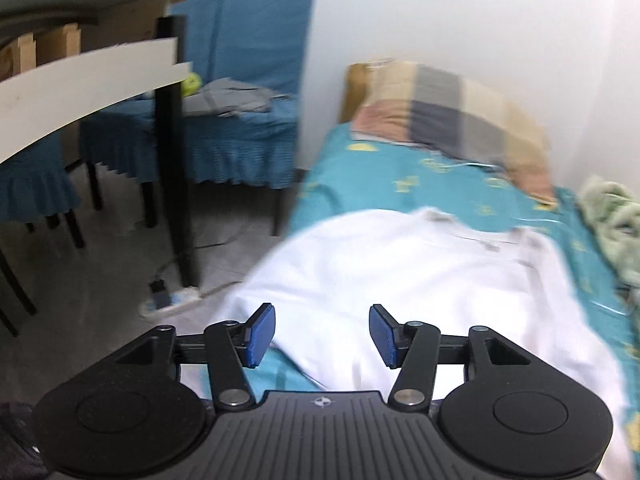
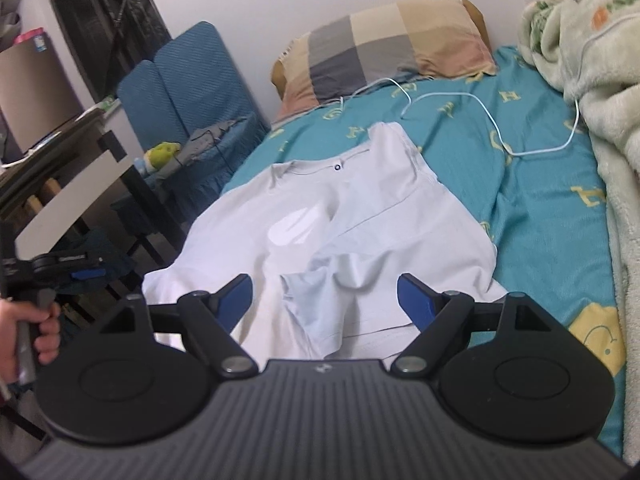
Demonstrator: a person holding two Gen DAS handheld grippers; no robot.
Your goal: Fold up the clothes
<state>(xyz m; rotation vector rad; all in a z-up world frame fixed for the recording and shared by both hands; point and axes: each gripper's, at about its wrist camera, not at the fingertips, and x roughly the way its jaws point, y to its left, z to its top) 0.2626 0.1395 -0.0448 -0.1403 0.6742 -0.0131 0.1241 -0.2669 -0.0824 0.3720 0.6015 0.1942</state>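
T-shirt (image 2: 352,216), white, thin knit, lying on the teal bedsheet (image 2: 532,184) with its hem toward both cameras and its collar toward the pillow; the left edge drapes over the side of the bed. Judged light, limp and non-slippery: it will sag from any single hold, so two spread pinches on hem corners or shoulder seams should serve best. Nearest, right gripper (image 2: 326,300), jaws spread wide and empty, blue ribbed pads (image 2: 416,300) hovering over the rumpled hem, where a fold of fabric is turned up. Left gripper (image 1: 322,334), likewise parted and holding nothing, poised above the shirt's overhanging left edge; that view is motion-blurred. Mid-field, a faint glossy print on the chest and a small dark mark at the neckband. Beyond, a thin white cable (image 2: 492,120) looping across the sheet, clear of the shirt. Farthest, a checked pillow (image 2: 384,44) against the wall and a fleecy pale-green blanket (image 2: 600,80) heaped along the right side.
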